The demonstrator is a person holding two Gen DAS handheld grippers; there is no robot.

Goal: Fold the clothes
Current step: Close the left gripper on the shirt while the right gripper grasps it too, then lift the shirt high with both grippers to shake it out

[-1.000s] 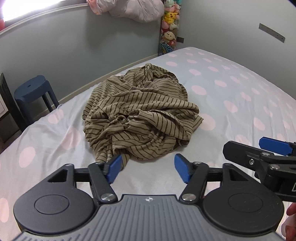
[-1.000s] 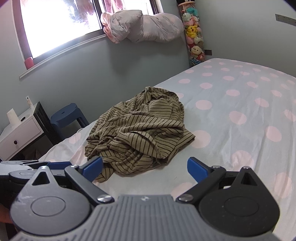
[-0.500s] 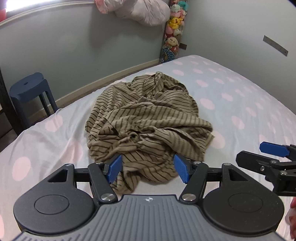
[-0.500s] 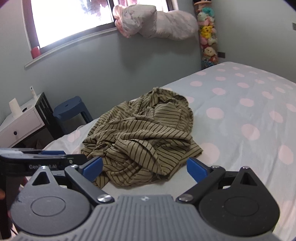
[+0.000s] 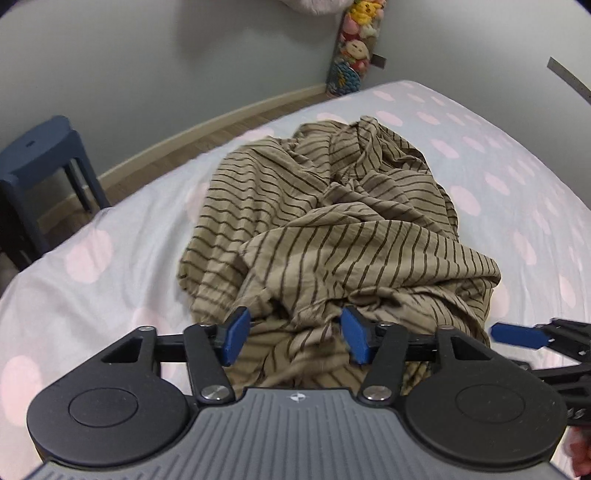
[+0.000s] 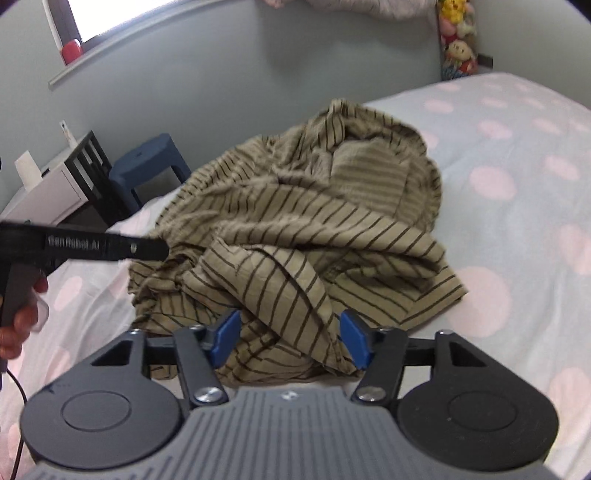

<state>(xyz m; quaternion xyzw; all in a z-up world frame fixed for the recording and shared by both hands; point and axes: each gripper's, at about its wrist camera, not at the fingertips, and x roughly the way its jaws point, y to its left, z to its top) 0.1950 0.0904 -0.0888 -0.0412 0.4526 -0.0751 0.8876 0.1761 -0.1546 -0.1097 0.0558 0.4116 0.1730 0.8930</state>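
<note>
With the striped garment (image 5: 332,229) crumpled on the bed (image 5: 92,288), we are in the pickup step: left gripper (image 5: 293,336) and right gripper (image 6: 288,338) are closing around its near folds, not yet clamped, and must next lift and spread it.

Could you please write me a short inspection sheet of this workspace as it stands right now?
Surface: bed with a pale sheet with pink dots.
Job's things: one striped garment, crumpled in a heap, not yet folded.
Clutter: nothing seen on the bed besides the garment.
Grippers: left gripper and right gripper both at the heap's near edge, jaws closing with folds of cloth between them; pads not clearly pressing yet.
Cables: a thin dark cable at the right view's lower left edge.
Surroundings: blue stool, white cabinet, stuffed toys in the corner, window.
</note>
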